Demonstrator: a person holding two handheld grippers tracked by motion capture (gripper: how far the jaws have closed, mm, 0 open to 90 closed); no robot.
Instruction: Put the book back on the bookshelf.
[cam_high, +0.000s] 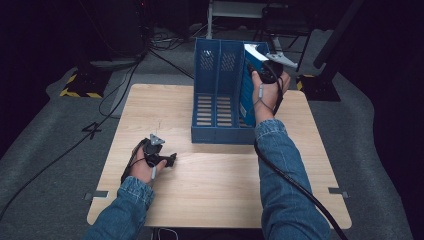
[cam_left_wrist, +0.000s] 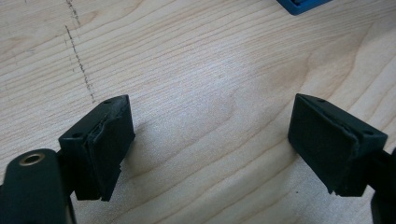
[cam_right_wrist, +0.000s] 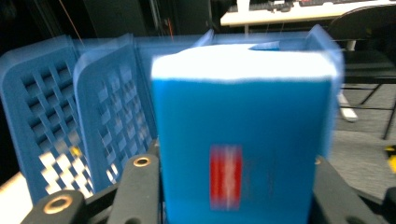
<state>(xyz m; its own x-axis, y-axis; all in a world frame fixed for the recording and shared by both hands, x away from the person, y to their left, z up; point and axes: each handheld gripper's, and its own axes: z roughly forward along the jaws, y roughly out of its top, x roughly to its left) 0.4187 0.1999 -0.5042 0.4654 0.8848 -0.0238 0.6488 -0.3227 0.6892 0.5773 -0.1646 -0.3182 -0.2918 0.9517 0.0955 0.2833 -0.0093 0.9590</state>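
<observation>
Right hand-held gripper (cam_right_wrist: 233, 196) clamped on blurred blue book (cam_right_wrist: 238, 140), jaws mostly hidden, left hand-held gripper (cam_left_wrist: 210, 144) apart over table (cam_left_wrist: 210, 70)

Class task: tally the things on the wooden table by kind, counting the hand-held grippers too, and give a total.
Blue file rack: 1
Blue book: 1
Hand-held grippers, left hand-held gripper and right hand-held gripper: 2
Total: 4

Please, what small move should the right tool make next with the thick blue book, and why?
Probably lower it straight down. The right tool grips the thick blue book with white page edges between its jaws, upright, at the rightmost slot of the blue plastic three-slot file rack. The book's top stands above the rack's rim, so it seems not fully seated. The left tool rests open above the wooden table.
</observation>
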